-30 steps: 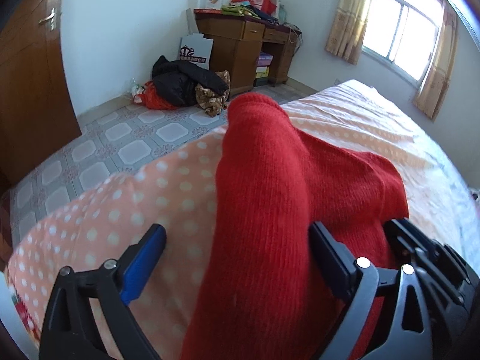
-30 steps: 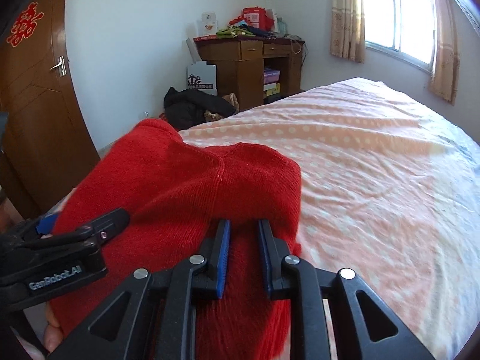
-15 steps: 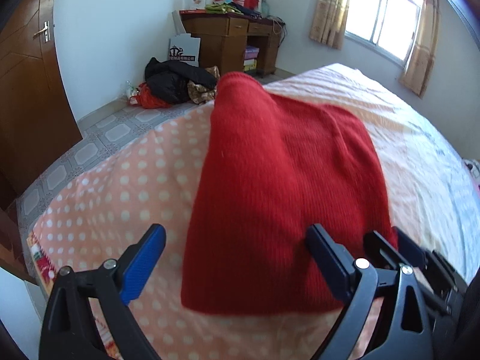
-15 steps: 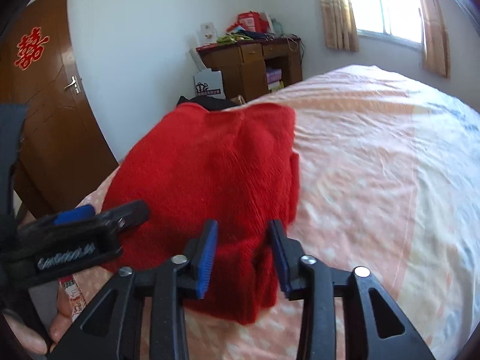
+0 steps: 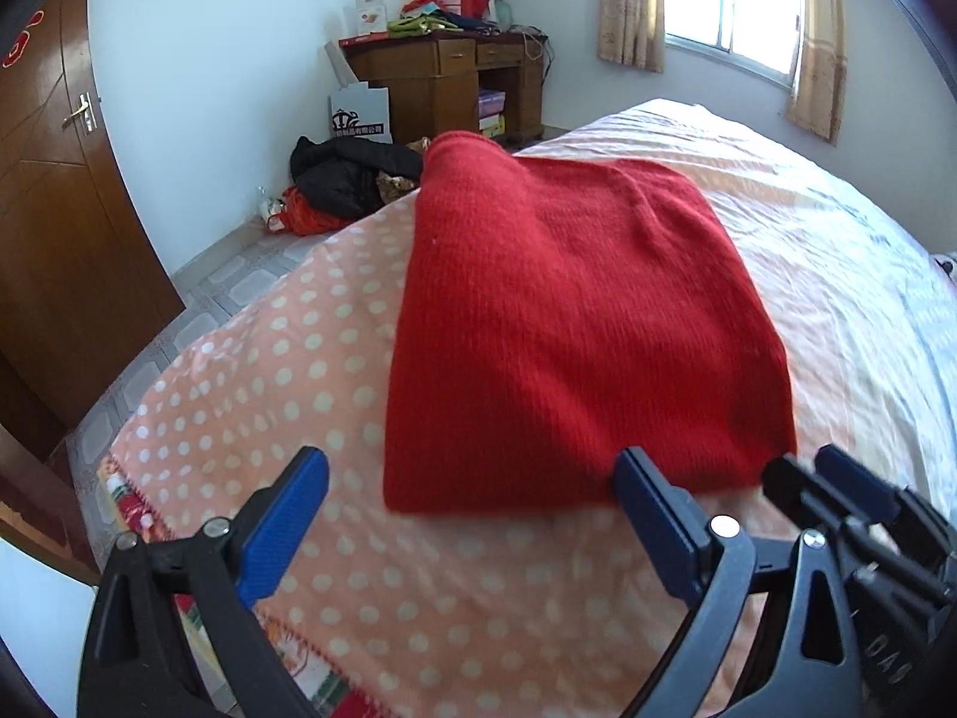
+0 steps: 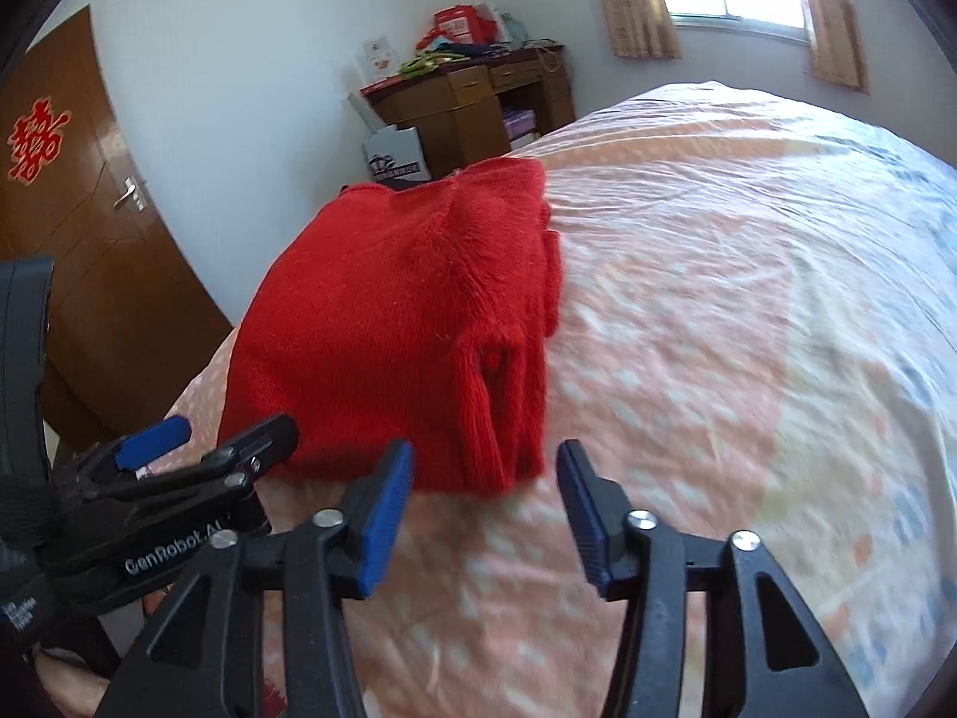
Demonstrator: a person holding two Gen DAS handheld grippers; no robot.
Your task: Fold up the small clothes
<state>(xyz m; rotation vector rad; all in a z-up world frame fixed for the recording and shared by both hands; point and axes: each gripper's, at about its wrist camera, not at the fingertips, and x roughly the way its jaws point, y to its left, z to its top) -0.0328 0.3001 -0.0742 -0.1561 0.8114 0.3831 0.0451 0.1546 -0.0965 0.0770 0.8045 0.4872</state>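
A red knitted sweater [image 5: 568, 323] lies folded into a flat rectangle on the peach polka-dot bed cover [image 5: 257, 395]. It also shows in the right wrist view [image 6: 407, 323], with a ribbed cuff at its near right corner. My left gripper [image 5: 472, 508] is open and empty, just short of the sweater's near edge. My right gripper [image 6: 484, 496] is open and empty, its fingers just in front of the sweater's near right corner. The left gripper shows at the lower left of the right wrist view [image 6: 203, 443].
The bed's left edge [image 5: 125, 478] drops to a tiled floor [image 5: 239, 275]. A pile of dark clothes [image 5: 347, 173] lies by a wooden desk [image 5: 448, 84]. A brown door [image 5: 54, 227] stands at the left. The bed cover [image 6: 747, 299] stretches to the right.
The right gripper was shut on the sweater, then opened and let go. Both grippers pulled back from the sweater, which settled flat and folded on the bed.
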